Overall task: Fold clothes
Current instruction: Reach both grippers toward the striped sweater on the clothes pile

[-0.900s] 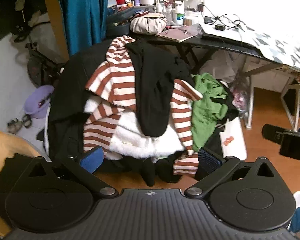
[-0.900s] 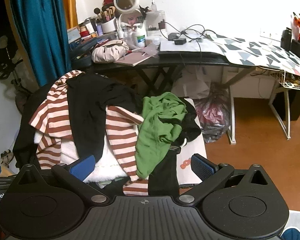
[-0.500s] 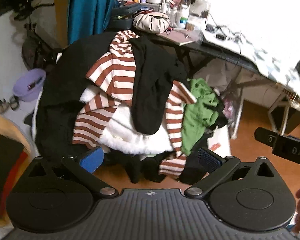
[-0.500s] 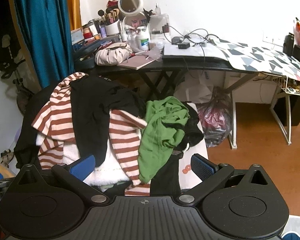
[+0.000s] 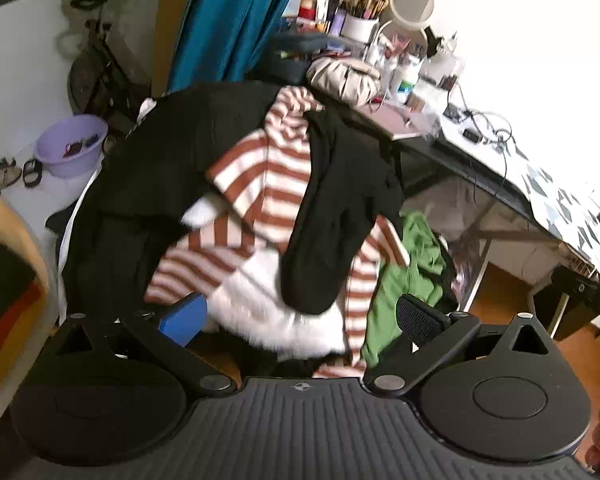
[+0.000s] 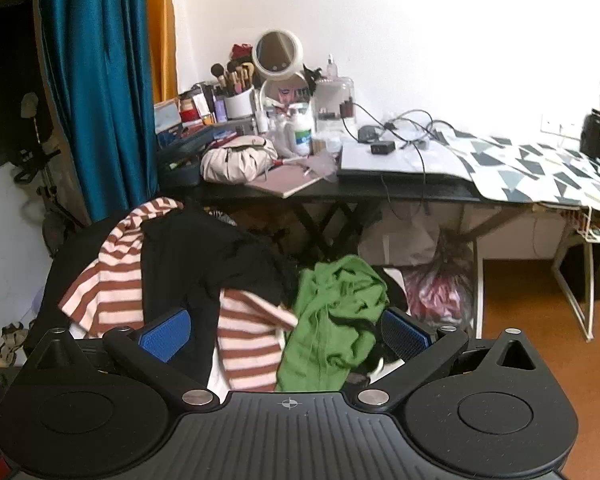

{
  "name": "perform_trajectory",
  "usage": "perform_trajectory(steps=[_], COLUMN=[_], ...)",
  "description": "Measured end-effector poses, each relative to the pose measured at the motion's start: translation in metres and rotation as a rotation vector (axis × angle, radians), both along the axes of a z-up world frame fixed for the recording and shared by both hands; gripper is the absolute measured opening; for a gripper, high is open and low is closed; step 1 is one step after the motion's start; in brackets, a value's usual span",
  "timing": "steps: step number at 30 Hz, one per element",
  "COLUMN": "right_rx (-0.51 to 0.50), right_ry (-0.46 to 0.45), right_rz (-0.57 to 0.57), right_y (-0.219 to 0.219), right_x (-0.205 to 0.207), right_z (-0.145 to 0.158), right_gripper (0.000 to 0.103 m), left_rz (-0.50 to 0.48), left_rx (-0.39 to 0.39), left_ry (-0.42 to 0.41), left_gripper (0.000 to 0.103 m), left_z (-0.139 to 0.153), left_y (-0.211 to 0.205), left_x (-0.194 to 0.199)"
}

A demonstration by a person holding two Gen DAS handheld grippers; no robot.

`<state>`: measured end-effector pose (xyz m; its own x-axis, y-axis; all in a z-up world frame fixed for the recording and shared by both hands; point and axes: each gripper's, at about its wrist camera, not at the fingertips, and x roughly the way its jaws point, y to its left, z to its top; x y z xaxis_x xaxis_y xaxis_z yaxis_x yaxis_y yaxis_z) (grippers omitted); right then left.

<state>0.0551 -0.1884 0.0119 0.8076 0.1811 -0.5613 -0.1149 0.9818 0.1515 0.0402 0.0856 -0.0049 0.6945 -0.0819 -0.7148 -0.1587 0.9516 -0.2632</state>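
A heap of clothes is piled in front of me: a red-and-white striped top (image 5: 268, 184) (image 6: 116, 280), a black garment (image 5: 332, 216) (image 6: 192, 256) draped over it, a white fluffy piece (image 5: 276, 300) below, and a green garment (image 5: 404, 280) (image 6: 336, 316) at the right. My left gripper (image 5: 300, 320) is open and empty, hovering just in front of the heap's lower edge. My right gripper (image 6: 284, 336) is open and empty, close above the striped top and the green garment.
A black desk (image 6: 380, 192) behind the heap carries a round mirror (image 6: 278, 54), brushes, bottles, a beige pouch (image 6: 236, 162) and cables. A teal curtain (image 6: 96, 88) hangs at the left. A purple basin (image 5: 70, 144) and sandals lie on the floor at the left.
Both grippers moved closer to the heap. The left view swung to the left and tilted, so the pile now leans right. The right gripper dropped lower toward the green garment. Both stayed open.
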Motion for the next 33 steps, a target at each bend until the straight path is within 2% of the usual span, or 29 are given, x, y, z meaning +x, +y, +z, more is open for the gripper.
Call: perform_trajectory(steps=[3,6,10,13,16,22,24,29,33], right_rx=[-0.019,-0.016,0.027,0.052,0.073,0.112,0.101,0.08,0.087], right_ry=[0.011,0.035,0.077,0.102,0.131,0.229,0.248,0.305,0.354], right_rz=[-0.003,-0.004,0.011,0.045,0.07,0.063,0.082,0.125,0.155], right_y=[-0.001,-0.003,-0.005,-0.005,-0.008,-0.015,-0.016,-0.017,-0.016], right_x=[0.023,0.048,0.09,0.134,0.185,0.278,0.299,0.341,0.358], right_z=[-0.011,-0.027,-0.051,-0.071,-0.09,-0.127,-0.136,-0.157,-0.17], right_gripper=[0.102,0.102,0.102,0.102,0.102,0.102,0.102,0.102,0.102], left_rz=[-0.016,-0.031,-0.07,-0.09,-0.073,-0.089,-0.091,-0.093,-0.083], left_rx=[0.033,0.107,0.231,0.259,0.269,0.381,0.397,0.427,0.464], left_ry=[-0.031,-0.033,-0.021,-0.008,0.037,0.119,0.149,0.23,0.259], left_gripper=[0.103,0.103,0.103,0.103,0.103,0.103,0.103,0.103,0.103], left_z=[0.0,-0.001,-0.009,-0.019,-0.028,-0.051,-0.059,-0.086,-0.095], left_y=[-0.003,-0.012,-0.03,-0.044,-0.056,-0.082,-0.088,-0.101,-0.108], left_x=[0.017,0.038,0.081,0.122,0.174,0.256,0.277,0.308,0.318])
